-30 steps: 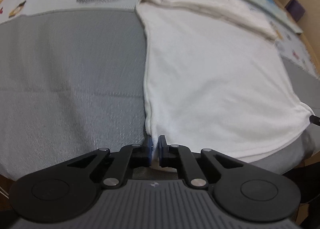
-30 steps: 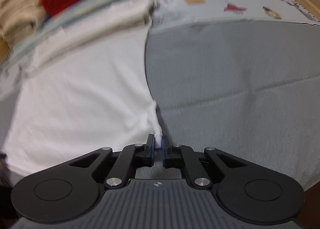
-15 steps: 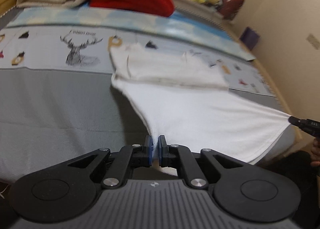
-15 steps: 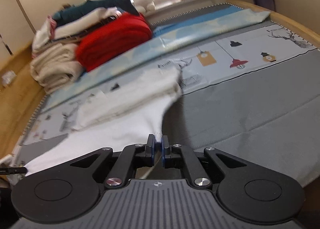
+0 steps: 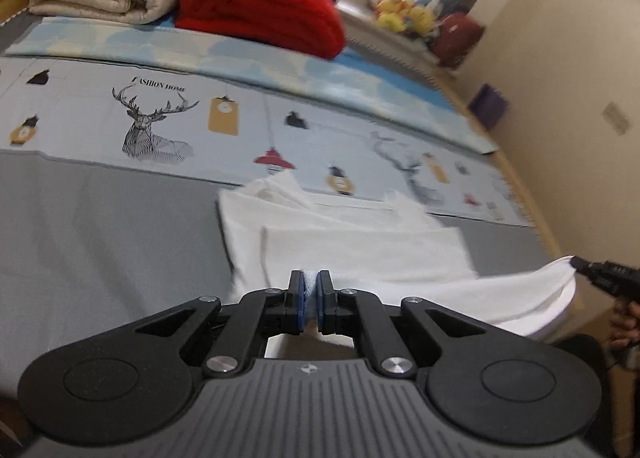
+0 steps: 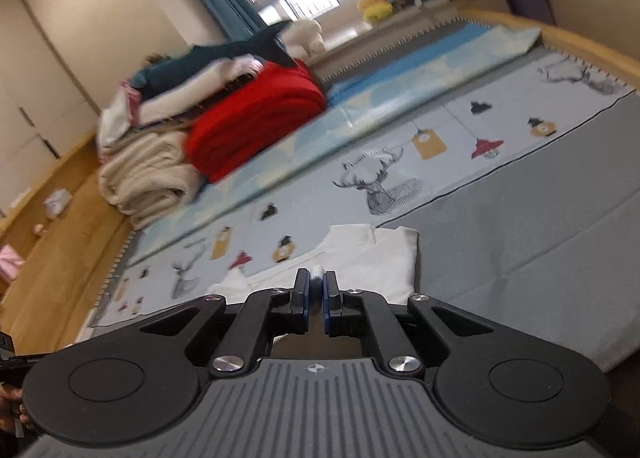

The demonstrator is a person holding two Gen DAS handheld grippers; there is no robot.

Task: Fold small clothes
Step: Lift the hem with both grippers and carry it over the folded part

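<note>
At lower centre of the left wrist view, the left gripper (image 5: 309,290) is pinched on a white garment (image 5: 360,250), whose near edge is hidden behind it; the right gripper (image 5: 576,263) is cut off at right. Low in the right wrist view, the right gripper (image 6: 316,290) nips a blurred white corner of the garment (image 6: 384,258).

Got my left hand-held gripper (image 5: 311,290) and right hand-held gripper (image 6: 316,292) both clamped tight, each angled downward.
</note>
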